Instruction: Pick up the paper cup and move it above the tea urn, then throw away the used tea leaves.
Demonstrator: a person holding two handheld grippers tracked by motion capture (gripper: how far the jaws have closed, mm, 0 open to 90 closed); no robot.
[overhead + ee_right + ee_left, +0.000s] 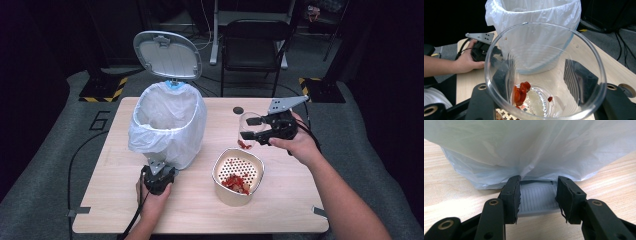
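Note:
A bin (167,125) lined with a white bag stands on the table's left half, its lid (167,54) raised. My left gripper (158,165) is at the bin's foot. In the left gripper view its jaws (538,188) clamp the sides of the grey pedal (537,200) under the bag (529,150). My right gripper (247,128) is shut on a clear cup (250,117) held above the table, just behind a white strainer bowl (220,172). A few red bits (521,91) cling to the cup's (544,50) bottom. More red pieces (236,182) lie in the strainer.
A small black round cap (238,110) lies on the table behind the cup. A black chair (252,45) stands beyond the far edge. Bare wood stretches along the table's front and right side.

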